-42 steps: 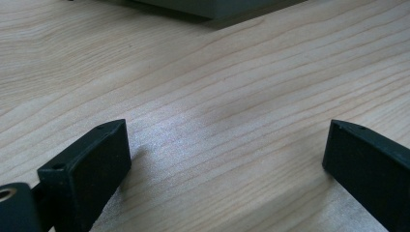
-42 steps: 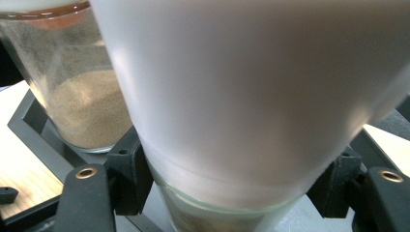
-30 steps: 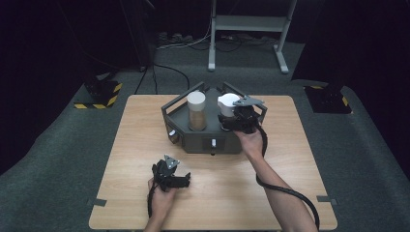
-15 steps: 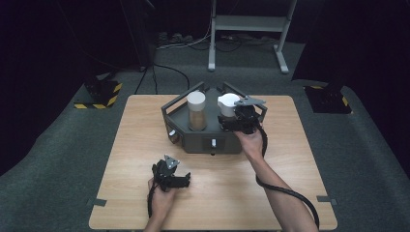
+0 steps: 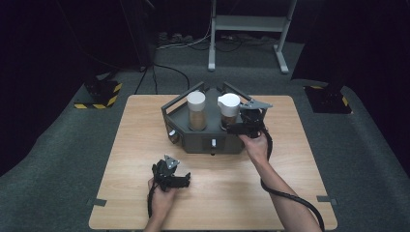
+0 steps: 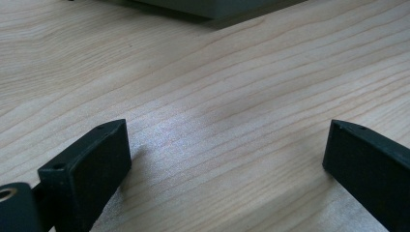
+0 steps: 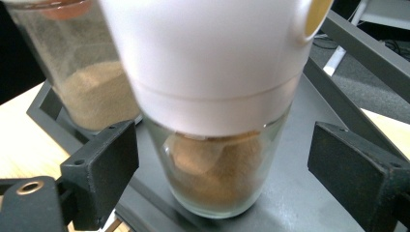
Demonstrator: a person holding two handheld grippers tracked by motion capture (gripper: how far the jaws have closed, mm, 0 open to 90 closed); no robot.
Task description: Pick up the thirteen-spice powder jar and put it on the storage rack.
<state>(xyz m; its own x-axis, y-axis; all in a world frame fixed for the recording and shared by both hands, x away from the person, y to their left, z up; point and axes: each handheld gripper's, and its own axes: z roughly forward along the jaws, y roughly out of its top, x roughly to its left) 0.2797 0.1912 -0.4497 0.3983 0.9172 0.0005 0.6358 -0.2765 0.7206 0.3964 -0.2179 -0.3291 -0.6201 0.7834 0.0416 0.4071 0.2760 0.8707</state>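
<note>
High view, right tool (image 5: pixel 236 126) level, jaws just spreading around jar (image 5: pixel 228 111), untouched.

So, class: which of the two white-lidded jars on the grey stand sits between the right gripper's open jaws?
The right-hand jar, whose lid has a side spout; the left-hand jar stands apart, its lid plain.

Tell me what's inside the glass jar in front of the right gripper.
The jar holds brown powder in its lower part. Its white lid covers the upper part, so nothing is visible there.

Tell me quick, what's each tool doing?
Left tool: open, holding nothing, over the wooden table.
Right tool: open, jaws just opened around the white-lidded glass jar, not gripping.
</note>
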